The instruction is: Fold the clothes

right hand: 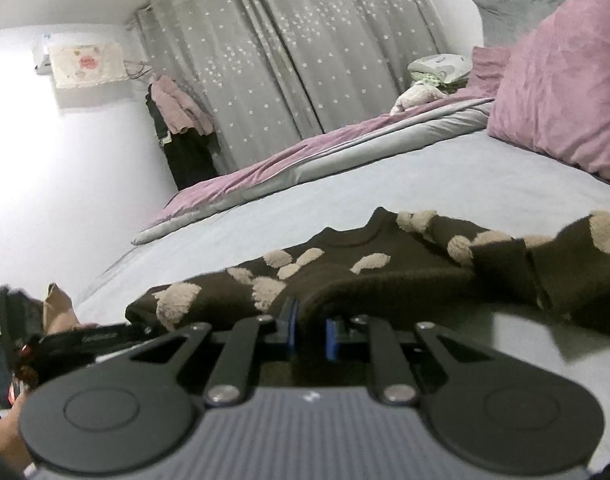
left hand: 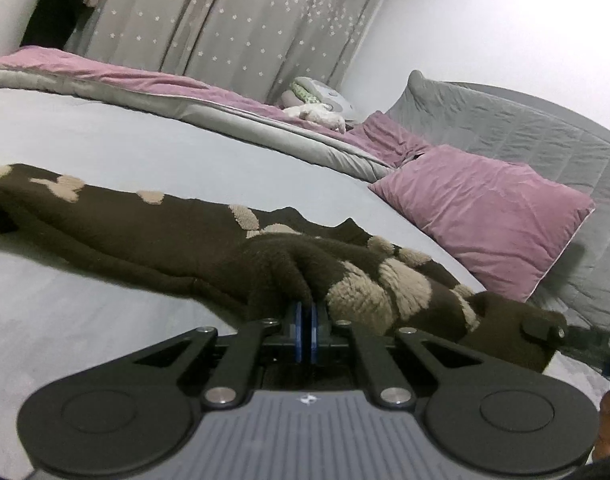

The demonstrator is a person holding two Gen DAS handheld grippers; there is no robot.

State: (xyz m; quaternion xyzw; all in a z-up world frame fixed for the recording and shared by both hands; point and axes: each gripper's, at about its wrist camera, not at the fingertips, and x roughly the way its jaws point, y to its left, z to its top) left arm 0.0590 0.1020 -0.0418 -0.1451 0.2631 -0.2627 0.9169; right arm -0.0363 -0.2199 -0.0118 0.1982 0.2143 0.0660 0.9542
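Brown fleece sweater (left hand: 153, 236) with beige tufted patches, spread across pale grey bed sheet (left hand: 105, 140), near pink pillow (left hand: 481, 216). Left gripper (left hand: 305, 308) low and level over the sheet, blue-padded fingers (left hand: 297, 312) pinched nearly together on a bunched fold of the sweater. Right gripper (right hand: 311, 320) likewise low, aimed along the bed; fingers (right hand: 292, 316) parted a little, sweater edge draped between and over them, firm grip or not impossible to tell. Small white emblem on each grey ribbed housing, unreadable. Faint lettering on a black bar (right hand: 101, 336) at left of the right wrist view, too blurred to read. Part of a hand (right hand: 9, 436) cut off at lower left corner there. Sweater's far right end cut off by the frame edge in the right wrist view; fingertips of both grippers buried in fleece.
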